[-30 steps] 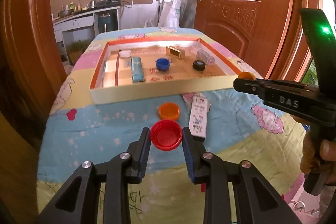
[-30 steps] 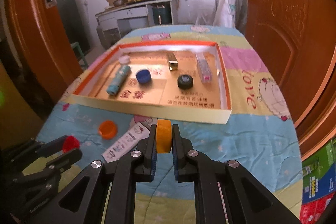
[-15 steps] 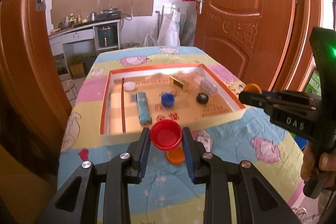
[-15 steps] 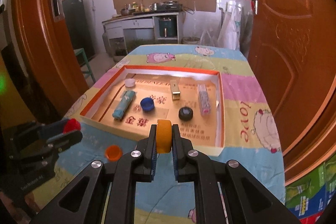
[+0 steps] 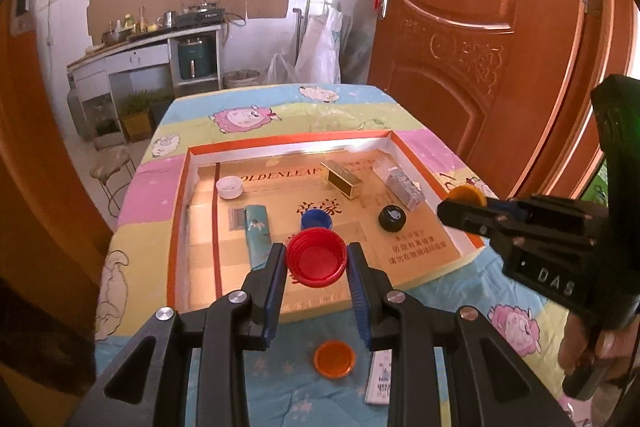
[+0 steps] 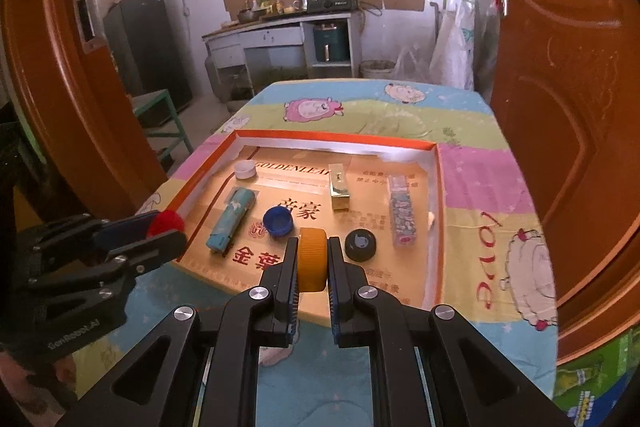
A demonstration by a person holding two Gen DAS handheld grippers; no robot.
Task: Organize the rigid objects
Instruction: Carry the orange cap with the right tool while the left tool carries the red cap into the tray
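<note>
The left gripper (image 5: 317, 263) is clamping a red cap (image 5: 316, 257) by its rim, open side facing the camera, jaws partly spread around it. The right gripper (image 6: 313, 263) is squeezing an orange cap (image 6: 313, 259) on edge, jaws nearly together. Both are hanging over the near wall of a shallow cardboard tray (image 5: 180, 195).

Only the left view is showing a second orange cap (image 5: 334, 359) lying on the cartoon tablecloth (image 5: 132, 195) at 6 o'clock of the red cap, with a white printed packet (image 5: 380, 379) just beside it at 3 o'clock. That view is also showing "DAS" on the right gripper's body.

Only the right view is showing a dark fridge (image 6: 140, 47) at 10 o'clock.

Lying inside the tray are a white cap (image 6: 245, 169), a teal tube (image 6: 231, 218), a blue cap (image 6: 278, 220), a gold box (image 6: 339, 190), a black cap (image 6: 360, 245) and a clear box (image 6: 401, 215). The tray floor is reading "GOLDENLEAF".
</note>
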